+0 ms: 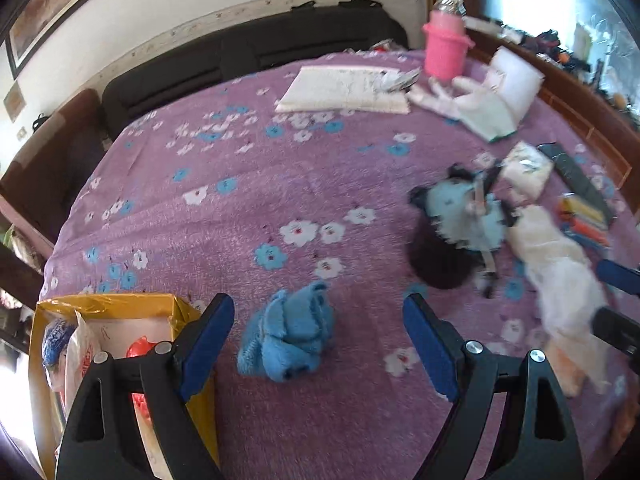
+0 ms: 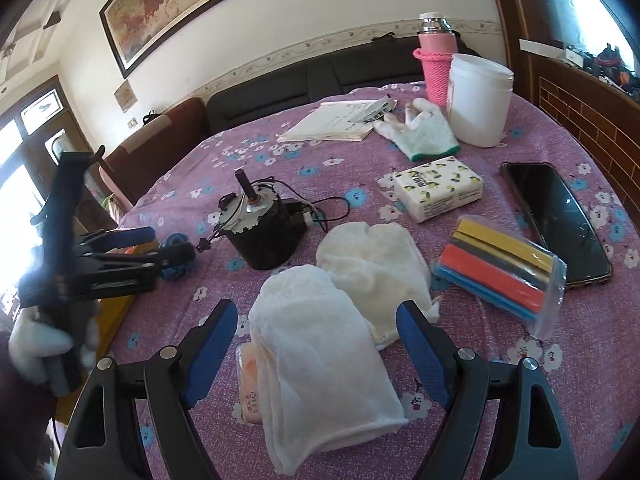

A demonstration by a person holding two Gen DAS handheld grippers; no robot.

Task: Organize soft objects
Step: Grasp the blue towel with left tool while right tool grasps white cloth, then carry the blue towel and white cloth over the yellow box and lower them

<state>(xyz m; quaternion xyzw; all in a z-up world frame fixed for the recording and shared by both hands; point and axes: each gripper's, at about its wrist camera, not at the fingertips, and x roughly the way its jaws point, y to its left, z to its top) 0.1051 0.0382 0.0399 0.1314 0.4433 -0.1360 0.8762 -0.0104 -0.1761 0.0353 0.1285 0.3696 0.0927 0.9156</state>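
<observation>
Your left gripper has its jaws apart, nothing pinched; the crumpled blue cloth lies on the purple floral tablecloth between the pads, not touching either as far as I can tell. The yellow box sits just left of the left finger, cut off by the frame edge and partly hidden behind the finger; contents are a white bag and something red, hard to identify.

The left view is motion-blurred on the right side: the black motor reads there only as a dark smear, so trust the right view for it.

Your right gripper is also spread wide, jaws straddling the folded white towel, pads not pressing it. A peach-coloured item pokes out from under the towel's left edge, mostly hidden. A second white cloth touches the towel's far end.

The bag of coloured sticks and the phone lie to the right.
</observation>
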